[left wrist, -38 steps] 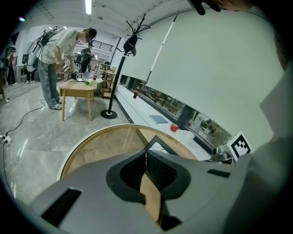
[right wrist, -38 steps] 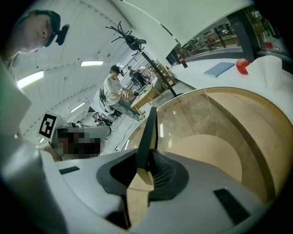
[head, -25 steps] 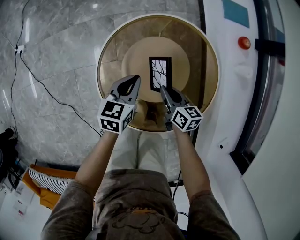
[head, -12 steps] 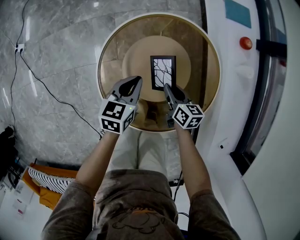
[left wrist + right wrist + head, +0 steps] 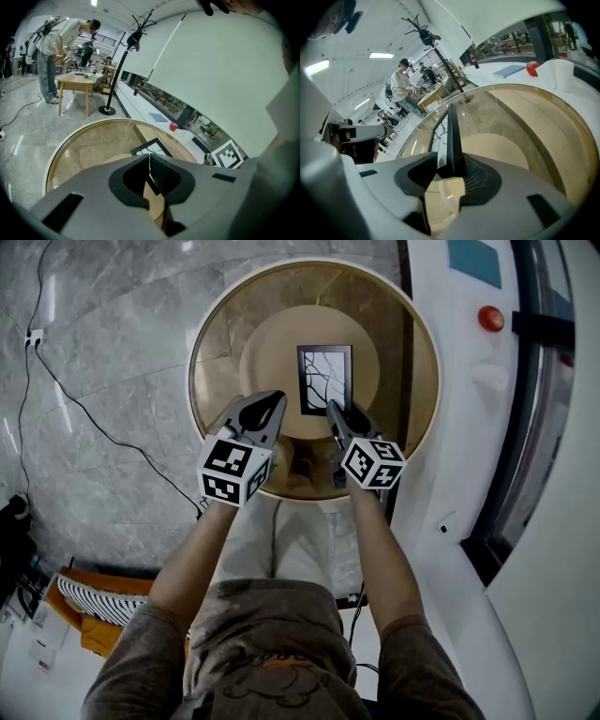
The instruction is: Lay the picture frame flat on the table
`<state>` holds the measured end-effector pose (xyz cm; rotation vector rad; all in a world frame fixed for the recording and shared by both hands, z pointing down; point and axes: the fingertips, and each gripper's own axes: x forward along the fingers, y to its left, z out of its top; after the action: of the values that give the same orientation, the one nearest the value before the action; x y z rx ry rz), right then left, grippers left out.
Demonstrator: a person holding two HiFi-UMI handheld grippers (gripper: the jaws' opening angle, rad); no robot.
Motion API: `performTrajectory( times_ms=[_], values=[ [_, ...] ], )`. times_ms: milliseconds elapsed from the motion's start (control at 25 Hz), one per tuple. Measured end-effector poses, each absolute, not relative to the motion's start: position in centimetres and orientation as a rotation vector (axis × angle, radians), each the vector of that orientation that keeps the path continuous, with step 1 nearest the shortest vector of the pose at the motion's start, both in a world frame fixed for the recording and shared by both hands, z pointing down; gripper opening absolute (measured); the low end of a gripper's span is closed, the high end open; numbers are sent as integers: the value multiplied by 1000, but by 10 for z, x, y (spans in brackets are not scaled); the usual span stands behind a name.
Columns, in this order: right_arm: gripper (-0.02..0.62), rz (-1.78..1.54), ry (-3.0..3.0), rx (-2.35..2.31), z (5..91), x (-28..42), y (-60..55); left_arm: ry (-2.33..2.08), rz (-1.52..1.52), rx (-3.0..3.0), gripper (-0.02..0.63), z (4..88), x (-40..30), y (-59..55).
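The black picture frame (image 5: pixel 325 379) with a branch print lies face up near the middle of the round glass table (image 5: pixel 211 343), close to flat. My right gripper (image 5: pixel 335 411) is at its near right corner. In the right gripper view the frame's black edge (image 5: pixel 453 136) stands between the jaws of that gripper (image 5: pixel 449 161). The jaws have just been opening, and a gap shows beside the frame on its print side. My left gripper (image 5: pixel 270 401) hovers left of the frame, shut and empty. From the left gripper (image 5: pixel 150 161) the frame (image 5: pixel 151 146) shows just beyond the tips.
A white counter runs along the right with a red round object (image 5: pixel 488 319) on it. A black cable (image 5: pixel 84 409) crosses the marble floor at left. A person (image 5: pixel 51 51) stands at a wooden table far off, beside a coat stand (image 5: pixel 117 70).
The frame's face has turned further upward and looks wider from above. The right gripper has followed its right edge down a little. The left gripper has stayed put.
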<state>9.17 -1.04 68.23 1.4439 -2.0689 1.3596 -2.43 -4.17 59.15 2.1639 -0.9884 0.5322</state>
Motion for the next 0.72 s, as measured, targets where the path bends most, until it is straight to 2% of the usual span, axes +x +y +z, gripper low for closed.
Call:
performTrajectory(
  times_ms=[720],
  values=[
    [206, 1232, -1943, 1481, 701, 102, -4, -964, 529, 2150, 20, 598, -24, -38]
  ],
)
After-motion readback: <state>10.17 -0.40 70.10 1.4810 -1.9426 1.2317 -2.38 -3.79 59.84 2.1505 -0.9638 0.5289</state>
